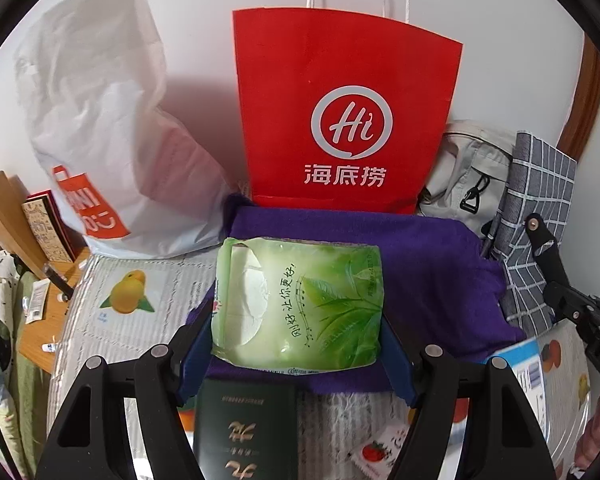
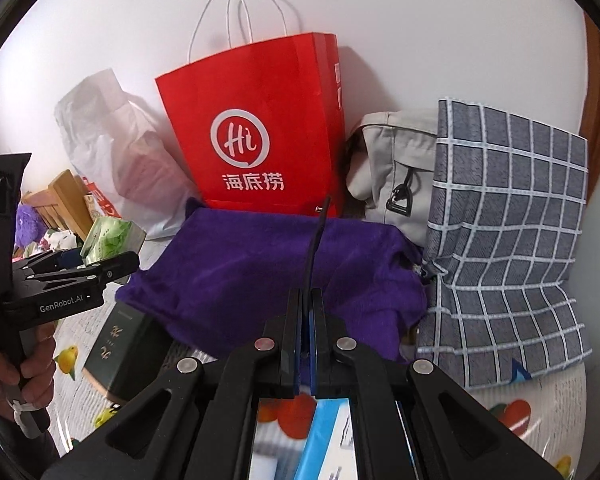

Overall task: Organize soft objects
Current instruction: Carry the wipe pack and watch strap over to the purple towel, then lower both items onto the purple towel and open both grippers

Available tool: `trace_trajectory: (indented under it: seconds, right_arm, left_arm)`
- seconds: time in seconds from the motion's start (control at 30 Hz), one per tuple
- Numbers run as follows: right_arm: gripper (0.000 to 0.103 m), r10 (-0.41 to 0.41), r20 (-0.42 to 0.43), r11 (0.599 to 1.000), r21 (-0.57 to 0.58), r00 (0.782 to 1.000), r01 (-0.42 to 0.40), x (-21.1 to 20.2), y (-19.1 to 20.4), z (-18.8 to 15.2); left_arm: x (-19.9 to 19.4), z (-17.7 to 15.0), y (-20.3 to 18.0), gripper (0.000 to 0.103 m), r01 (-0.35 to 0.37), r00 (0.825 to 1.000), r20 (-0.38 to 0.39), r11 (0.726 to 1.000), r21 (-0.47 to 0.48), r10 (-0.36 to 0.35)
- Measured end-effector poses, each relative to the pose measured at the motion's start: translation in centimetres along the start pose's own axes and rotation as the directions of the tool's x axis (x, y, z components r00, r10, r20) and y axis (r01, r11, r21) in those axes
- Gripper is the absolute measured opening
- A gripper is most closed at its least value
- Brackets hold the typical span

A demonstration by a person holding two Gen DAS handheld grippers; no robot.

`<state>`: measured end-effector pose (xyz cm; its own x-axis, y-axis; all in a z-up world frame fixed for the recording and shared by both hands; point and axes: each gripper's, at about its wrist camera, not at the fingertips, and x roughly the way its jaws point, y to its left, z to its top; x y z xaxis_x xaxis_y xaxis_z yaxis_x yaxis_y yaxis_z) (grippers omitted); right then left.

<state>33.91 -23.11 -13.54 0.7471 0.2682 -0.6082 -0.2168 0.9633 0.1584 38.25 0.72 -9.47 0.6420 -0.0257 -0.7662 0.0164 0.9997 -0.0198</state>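
While the left wrist view looks down, the left gripper [image 1: 296, 344] clamps a soft green plastic tissue pack [image 1: 298, 306] between its blue pads, held over a purple fabric pouch [image 1: 432, 280] before a red paper carrier bag [image 1: 348, 120].

Right wrist view: right gripper [image 2: 309, 312] has its jaws pressed together; a thin black cord [image 2: 315, 256] rises at its tips, possibly pinched, unclear. The pack [image 2: 112, 236] shows at far left, well apart from this gripper, beyond the pouch [image 2: 260, 272].
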Motion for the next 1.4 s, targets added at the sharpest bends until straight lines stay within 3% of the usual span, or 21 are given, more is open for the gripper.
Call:
trace_trajectory:
  seconds: [0.47,0.7,0.93,1.1,1.4]
  right_arm:
    - [0.003,0.029,0.001,0.999,0.021,1.0,-0.029,4.4,-1.3,4.0]
    - [0.003,0.032,-0.085,0.999,0.026,0.996,-0.03,8.0,-3.0,3.4]
    - [0.003,0.048,-0.162,0.998,0.052,0.986,-0.04,11.2,-4.5,2.2]
    - [0.003,0.061,-0.217,0.996,0.083,0.974,-0.044,13.2,-5.3,1.4]
    - [0.003,0.046,-0.27,0.996,0.091,0.962,-0.022,14.8,-5.7,0.6]
  left_arm:
    - [3.7,4.6,-1.1,0.071,-0.025,1.0,0.003,1.0,0.014,0.025]
    - [7.9,4.7,-1.5,0.071,-0.013,0.998,-0.055,1.0,0.004,0.013]
    - [10.9,4.7,0.1,0.071,0.044,0.993,-0.11,0.999,-0.03,-0.047]
    - [12.1,4.7,1.6,0.071,0.074,0.986,-0.143,0.995,-0.071,-0.084]
    - [13.9,4.2,1.9,0.072,0.068,0.976,-0.202,0.994,-0.08,-0.083]
